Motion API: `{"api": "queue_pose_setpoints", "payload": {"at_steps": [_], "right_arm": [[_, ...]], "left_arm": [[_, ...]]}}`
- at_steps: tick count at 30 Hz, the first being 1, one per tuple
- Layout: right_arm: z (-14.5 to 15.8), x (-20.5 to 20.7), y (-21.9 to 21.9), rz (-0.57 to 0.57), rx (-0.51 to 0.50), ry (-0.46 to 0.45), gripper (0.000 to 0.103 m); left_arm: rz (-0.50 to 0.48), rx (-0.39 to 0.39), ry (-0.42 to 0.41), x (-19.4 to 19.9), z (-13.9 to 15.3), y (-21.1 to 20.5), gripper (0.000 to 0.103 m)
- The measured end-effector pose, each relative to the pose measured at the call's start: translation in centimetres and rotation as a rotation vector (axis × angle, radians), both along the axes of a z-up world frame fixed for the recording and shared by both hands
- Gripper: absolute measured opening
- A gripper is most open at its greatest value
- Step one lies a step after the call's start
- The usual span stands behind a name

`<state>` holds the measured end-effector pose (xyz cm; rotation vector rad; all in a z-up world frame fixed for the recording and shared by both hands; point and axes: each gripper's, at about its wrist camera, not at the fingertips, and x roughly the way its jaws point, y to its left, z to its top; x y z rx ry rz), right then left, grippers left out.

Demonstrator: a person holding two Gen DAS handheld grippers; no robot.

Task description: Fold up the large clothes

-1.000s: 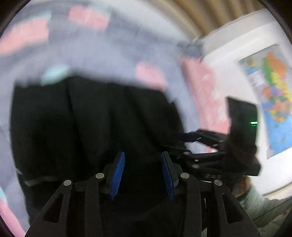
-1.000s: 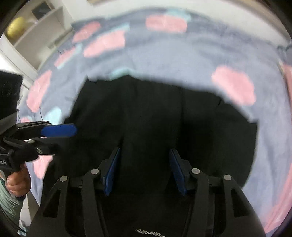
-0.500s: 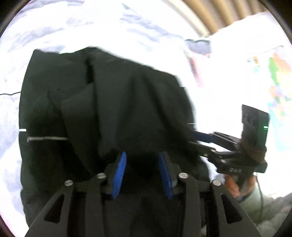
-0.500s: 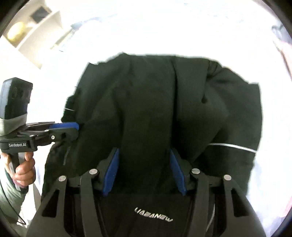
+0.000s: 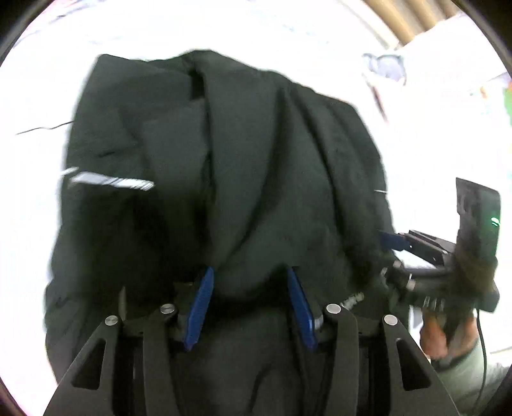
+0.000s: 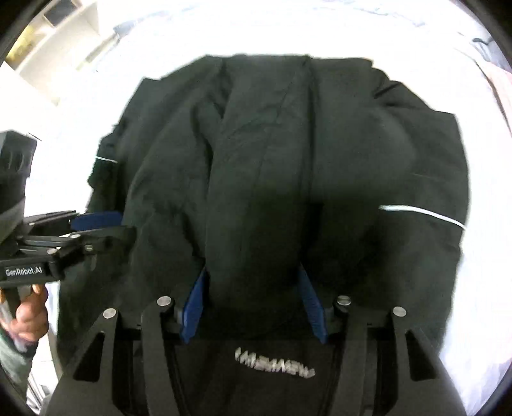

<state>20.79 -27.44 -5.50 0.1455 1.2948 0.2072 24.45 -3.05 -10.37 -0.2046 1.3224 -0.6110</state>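
- Left wrist view: the left gripper (image 5: 249, 307) has a bunched fold of the black jacket (image 5: 224, 166) between its blue pads, its jaws opening. The jacket spreads from centre to 12 o'clock over a washed-out bed (image 5: 224, 28).
- Right wrist view: the right gripper (image 6: 252, 307) grips a jacket fold. The fold-over looks nearly laid (a judgement); next, release and smooth.

The black garment (image 5: 243, 179) now fills more of both views than a second ago, its folds bunched up closer to the cameras. The left gripper (image 5: 249, 307) is opening its jaws, cloth between them.
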Motion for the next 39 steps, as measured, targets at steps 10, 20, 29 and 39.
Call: {"api": "queue_pose_setpoints", "payload": {"at_steps": [10,20,29,39], "right_arm": [[0.3,-10.7,-8.4,-0.18,-0.032,0.096,0.058],[-2.8,-20.8,-14.2,-0.343,-0.006,0.266,0.059],[-4.3,-25.7,-15.2,-0.366,-0.02,0.355,0.059],[-4.2,-26.9,-12.4,-0.306,0.126,0.305,0.052]], "left_arm": [[0.231,-0.019,0.067,-8.8,-0.8,15.7,0.051],[0.383,0.026,0.202,-12.6,-4.5,22.0,0.051],[0.353,0.137,0.262,-14.5,-6.5,21.3,0.051],[0.224,-0.164,0.265,-14.5,-5.2,17.4,0.052]]}}
